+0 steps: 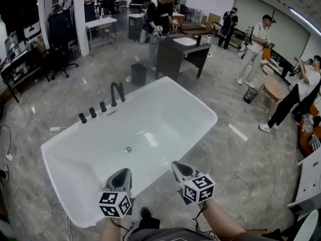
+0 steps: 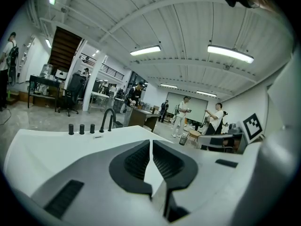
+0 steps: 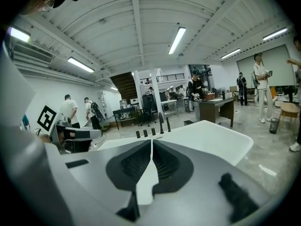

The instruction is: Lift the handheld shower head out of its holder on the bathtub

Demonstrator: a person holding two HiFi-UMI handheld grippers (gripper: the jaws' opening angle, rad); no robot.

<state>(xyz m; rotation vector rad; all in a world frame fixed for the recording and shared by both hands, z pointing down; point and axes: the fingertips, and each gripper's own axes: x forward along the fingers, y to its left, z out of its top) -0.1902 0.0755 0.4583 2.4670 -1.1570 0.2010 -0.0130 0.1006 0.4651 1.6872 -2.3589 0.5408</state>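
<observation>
Left tongs (image 1: 122,174) and right tongs (image 1: 180,167) are both closed and empty over the near rim of the tub (image 1: 200,109). On the far rim, well apart from my tongs, the shower head (image 1: 83,118) stands in its holder, the end black stub in the row beside the faucet (image 1: 118,92).

No word, number or brand name can be read. The only marks are black-and-white square patterns on the left cube (image 1: 115,204) and right cube (image 1: 199,188), at the bottom centre of the head view.
</observation>
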